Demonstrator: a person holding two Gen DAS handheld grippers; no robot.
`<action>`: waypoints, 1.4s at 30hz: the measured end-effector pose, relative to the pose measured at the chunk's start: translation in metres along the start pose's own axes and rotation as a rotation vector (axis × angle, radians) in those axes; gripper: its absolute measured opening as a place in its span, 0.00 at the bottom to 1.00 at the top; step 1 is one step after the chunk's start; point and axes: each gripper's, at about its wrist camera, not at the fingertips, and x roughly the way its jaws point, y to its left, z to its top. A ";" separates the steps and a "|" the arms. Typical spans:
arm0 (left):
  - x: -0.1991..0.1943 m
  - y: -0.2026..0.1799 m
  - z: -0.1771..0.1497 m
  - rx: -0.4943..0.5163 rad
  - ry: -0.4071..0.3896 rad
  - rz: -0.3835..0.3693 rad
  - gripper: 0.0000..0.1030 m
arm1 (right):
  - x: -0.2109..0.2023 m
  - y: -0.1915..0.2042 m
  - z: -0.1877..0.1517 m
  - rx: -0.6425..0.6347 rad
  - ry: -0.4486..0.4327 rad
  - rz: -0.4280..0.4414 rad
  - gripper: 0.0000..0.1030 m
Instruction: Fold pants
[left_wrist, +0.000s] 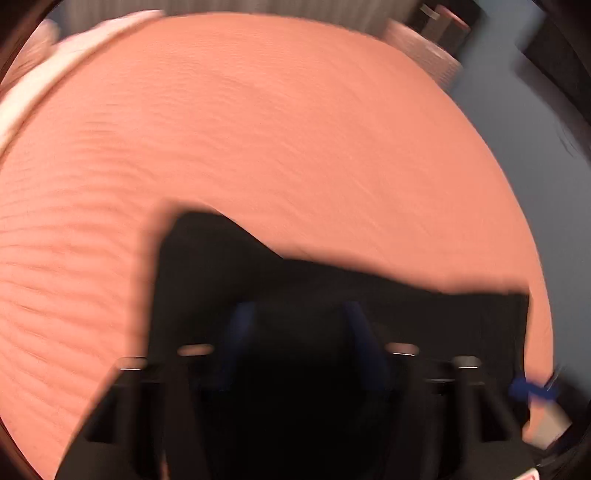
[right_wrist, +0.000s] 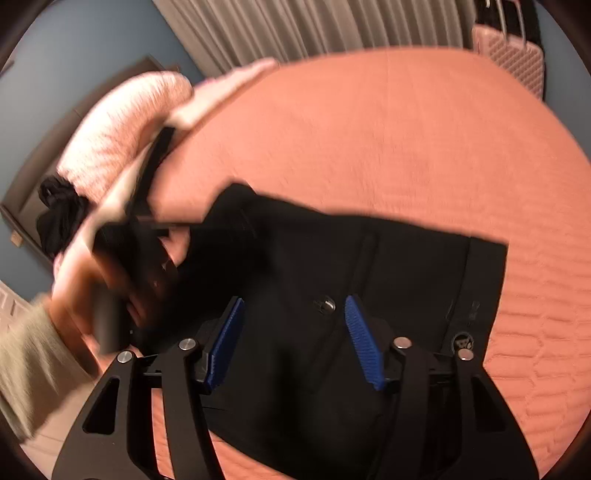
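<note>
Right gripper (right_wrist: 295, 332): fingers spread wide, gripping nothing, above the pants.
Left gripper (left_wrist: 297, 332): blurred; fingers apart, nothing between them.
Pants (right_wrist: 369, 266): black, flat on the orange bedspread (right_wrist: 406, 129), beneath both grippers.

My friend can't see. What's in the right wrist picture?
Black pants lie on a salmon-pink quilted bedspread, with the right gripper open just above them, blue pads apart. At the left, a blurry hand holds the other gripper; grey curtains hang behind the bed.
</note>
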 end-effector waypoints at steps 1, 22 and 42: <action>-0.005 0.016 0.006 -0.053 -0.024 0.032 0.06 | 0.007 -0.018 -0.002 0.052 0.021 -0.007 0.50; -0.073 0.058 -0.187 -0.058 -0.124 0.217 0.71 | 0.167 0.126 0.145 -0.259 0.169 0.113 0.32; -0.063 0.090 -0.168 -0.192 -0.049 -0.204 0.84 | -0.072 -0.122 -0.085 0.319 -0.082 -0.064 0.82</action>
